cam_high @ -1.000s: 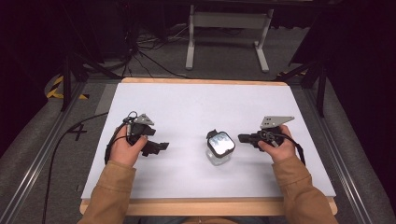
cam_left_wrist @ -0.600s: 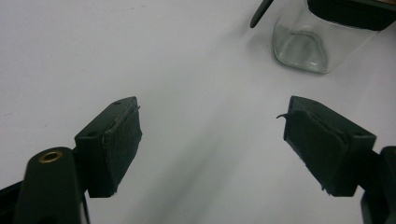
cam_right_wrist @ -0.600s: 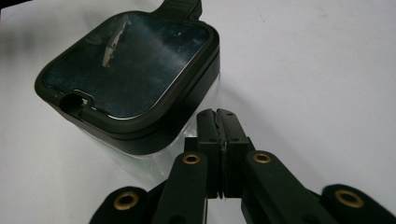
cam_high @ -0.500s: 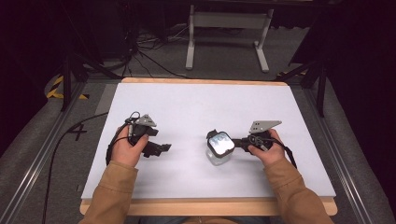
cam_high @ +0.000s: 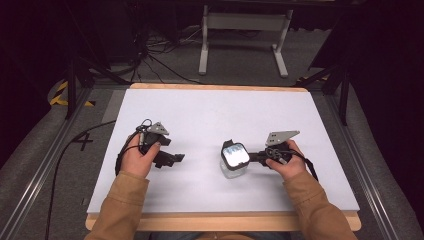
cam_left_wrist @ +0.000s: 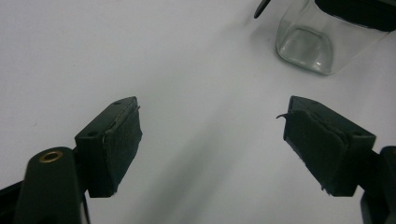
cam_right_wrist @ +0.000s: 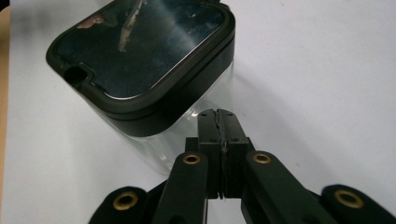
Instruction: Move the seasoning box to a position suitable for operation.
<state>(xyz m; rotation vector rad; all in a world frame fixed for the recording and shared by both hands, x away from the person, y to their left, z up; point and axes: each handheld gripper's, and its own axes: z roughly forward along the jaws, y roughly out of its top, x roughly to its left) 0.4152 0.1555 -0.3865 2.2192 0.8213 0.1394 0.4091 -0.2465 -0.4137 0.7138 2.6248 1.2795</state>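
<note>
The jar (cam_high: 234,161) stands upright on the white table (cam_high: 210,120), a little right of the middle and toward your edge of it. It is a clear glass jar with rounded corners and a black-rimmed lid (cam_right_wrist: 140,46) whose flat top is shiny (it reflects the room in the high view).

Your right gripper (cam_right_wrist: 218,122) points at the jar's side. In the right gripper view its tips sit just below the lid's black rim, right up against the glass wall; whether they actually touch the glass or stop just short, you cannot tell from these pictures. The two jaws are pressed together, pad against pad, with nothing between them. In the high view your right hand (cam_high: 282,160) holds that gripper level with the table, aimed leftward at the jar.

Your left gripper (cam_left_wrist: 212,140) lies well apart from the jar, on the left half of the table, with your left hand (cam_high: 137,157) wrapped around it. Its jaws stand wide apart and empty, with bare white table between the two black pads (cam_left_wrist: 123,135). In the left gripper view the jar shows at the upper right, beyond the jaw tips and off to one side of the gap, so it is not lined up between them. Only the glass base and the lower edge of the lid come into that view.
</note>
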